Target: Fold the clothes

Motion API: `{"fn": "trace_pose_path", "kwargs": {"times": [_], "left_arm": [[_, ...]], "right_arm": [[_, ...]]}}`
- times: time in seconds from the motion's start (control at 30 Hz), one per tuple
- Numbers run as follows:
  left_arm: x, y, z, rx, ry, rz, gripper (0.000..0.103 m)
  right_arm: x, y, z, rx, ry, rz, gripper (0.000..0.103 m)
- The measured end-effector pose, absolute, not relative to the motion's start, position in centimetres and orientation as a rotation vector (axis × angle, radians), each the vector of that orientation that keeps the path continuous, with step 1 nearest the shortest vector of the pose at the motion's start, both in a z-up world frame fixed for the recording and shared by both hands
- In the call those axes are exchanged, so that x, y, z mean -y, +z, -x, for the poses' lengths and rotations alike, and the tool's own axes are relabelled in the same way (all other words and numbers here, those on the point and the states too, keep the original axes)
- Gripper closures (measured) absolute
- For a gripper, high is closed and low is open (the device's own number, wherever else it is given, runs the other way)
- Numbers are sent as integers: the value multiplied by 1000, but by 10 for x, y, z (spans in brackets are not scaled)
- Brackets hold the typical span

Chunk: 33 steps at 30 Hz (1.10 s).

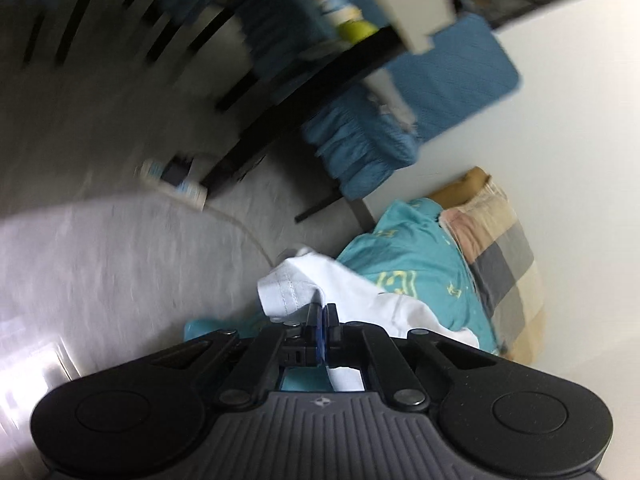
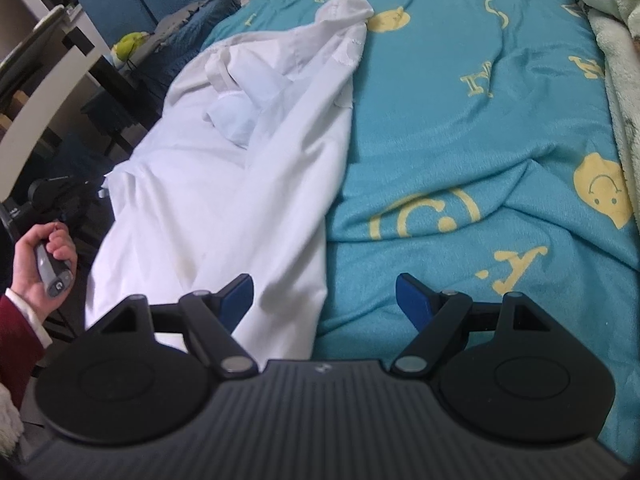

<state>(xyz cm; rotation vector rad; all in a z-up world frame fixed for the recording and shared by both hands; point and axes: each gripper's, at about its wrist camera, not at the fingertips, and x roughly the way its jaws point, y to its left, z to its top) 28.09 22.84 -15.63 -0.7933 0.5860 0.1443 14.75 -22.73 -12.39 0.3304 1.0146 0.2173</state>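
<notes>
Bed covered by 1 teal blanket (image 2: pixel 460 128) printed with yellow faces and letters; 1 white garment (image 2: pixel 224 184) lies rumpled along its left edge, long axis running away from the cameras, partly hanging off the side. Left gripper (image 1: pixel 322 312): jaws closed, pinching a hem of the garment. Right gripper (image 2: pixel 325 294): jaws spread wide, holding nothing, its left finger over the garment's near end. 1 hand (image 2: pixel 42 258) grips the left tool's handle beside the bed.

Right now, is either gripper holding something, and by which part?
The left gripper is shut on the white garment, pinching a stitched hem edge. The right gripper is open and holds nothing.
</notes>
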Motion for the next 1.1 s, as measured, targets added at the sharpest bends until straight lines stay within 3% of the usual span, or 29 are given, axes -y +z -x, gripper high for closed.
{"fn": "trace_pose_path", "kwargs": {"times": [0.43, 0.57, 0.77, 0.9, 1.0, 1.1], "left_arm": [[-96, -32, -307, -496, 23, 100, 102], [-7, -24, -321, -506, -75, -40, 102], [99, -65, -337, -600, -149, -115, 102], [127, -98, -333, -656, -163, -109, 99], [128, -112, -325, -686, -170, -90, 95], [120, -105, -320, -699, -178, -40, 79]], "right_arm": [[261, -120, -139, -957, 183, -474, 23], [271, -123, -139, -952, 162, -527, 23], [286, -128, -138, -941, 121, -576, 23], [296, -130, -137, -923, 106, -610, 23], [298, -129, -137, -911, 115, -614, 23], [297, -126, -138, -891, 130, -603, 23]]}}
